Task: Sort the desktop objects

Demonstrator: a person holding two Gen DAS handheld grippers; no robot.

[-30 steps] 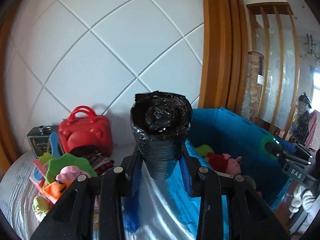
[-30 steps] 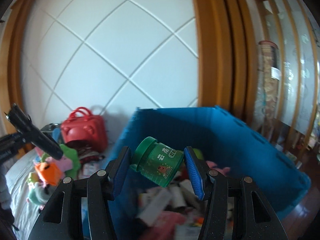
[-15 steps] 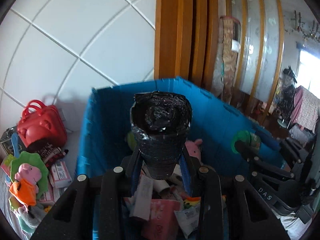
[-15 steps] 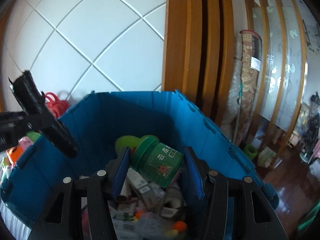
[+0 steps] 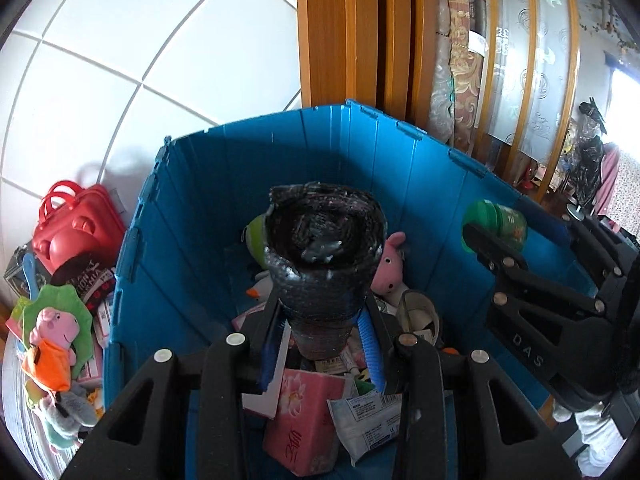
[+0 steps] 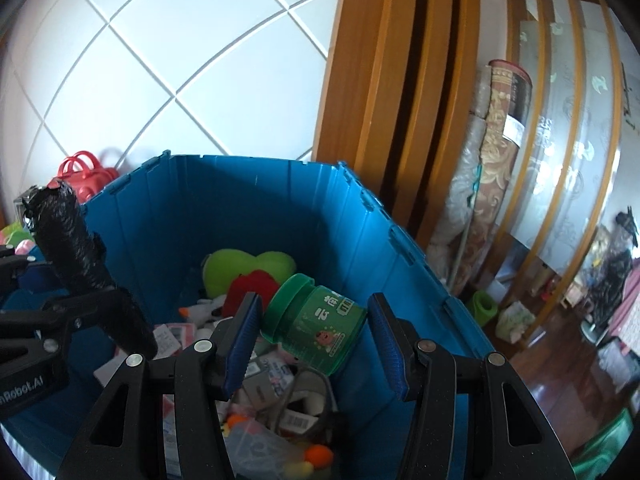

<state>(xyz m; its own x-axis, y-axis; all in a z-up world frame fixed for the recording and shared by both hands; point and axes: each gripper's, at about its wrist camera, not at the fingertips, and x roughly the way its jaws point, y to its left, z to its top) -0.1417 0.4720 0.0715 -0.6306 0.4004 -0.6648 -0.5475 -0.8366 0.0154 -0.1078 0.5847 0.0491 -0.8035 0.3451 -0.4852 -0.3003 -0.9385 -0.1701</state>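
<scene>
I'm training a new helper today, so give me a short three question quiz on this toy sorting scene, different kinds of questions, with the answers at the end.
1. True or false: the left gripper is shut on a black roll.
2. What does the right gripper hold? A) a red bag B) a green jar C) a pink tissue pack
3. Fill in: both grippers hang over the open blue ____.

Key:
1. True; its blue pads press the roll's sides.
2. B, the green jar, tilted, lid toward the left pad.
3. Bin; the blue bin already holds a pink plush pig and a pink tissue pack.
</scene>
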